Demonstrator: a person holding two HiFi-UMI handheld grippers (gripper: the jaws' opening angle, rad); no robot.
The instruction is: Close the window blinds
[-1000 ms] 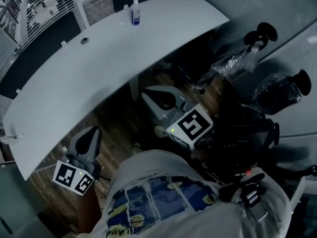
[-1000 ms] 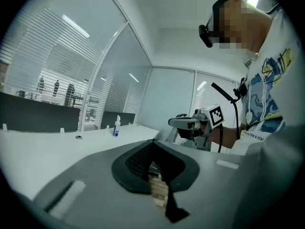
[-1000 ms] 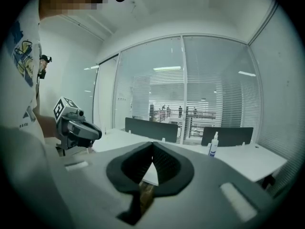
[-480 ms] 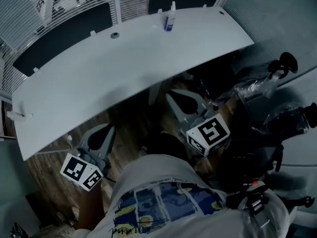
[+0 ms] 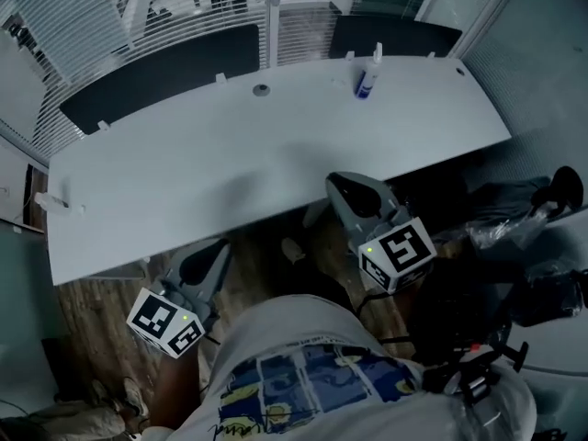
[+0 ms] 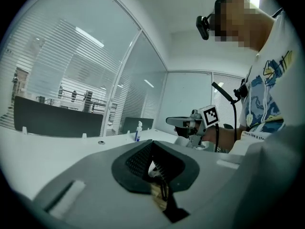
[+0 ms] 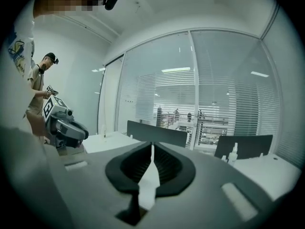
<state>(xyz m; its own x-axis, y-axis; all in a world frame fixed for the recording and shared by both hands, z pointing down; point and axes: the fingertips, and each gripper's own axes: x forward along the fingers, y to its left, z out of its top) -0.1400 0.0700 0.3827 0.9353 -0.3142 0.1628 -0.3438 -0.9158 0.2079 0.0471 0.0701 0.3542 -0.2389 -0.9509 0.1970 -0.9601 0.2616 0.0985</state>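
Standing before the curved white surface [image 5: 184, 182], we are holding both grippers low at its near edge. They are well apart from the window blinds [image 5: 64, 26], which are hanging beyond the surface and beyond the dark panels [image 5: 165, 67] along its far edge. We are judging the task as not yet begun. The blinds are lowered, but their slats are lying flat enough that we are seeing lights and figures through them in the right gripper view. Neither gripper is touching a slat or any control, and no cord or wand is showing clearly in any view. The whole job is therefore left: reaching past the surface, finding the control and turning the slats shut. The left gripper [image 5: 204, 263] is carrying its jaws clenched on nothing. The right gripper [image 5: 354, 194] is opening its jaws, which are standing only slightly ajar with nothing between them. As for containers, we are seeing one small bottle [image 5: 366, 83] standing upright on the far part of the surface, white at the top and blue below. Whether that blue is liquid or label we cannot tell.
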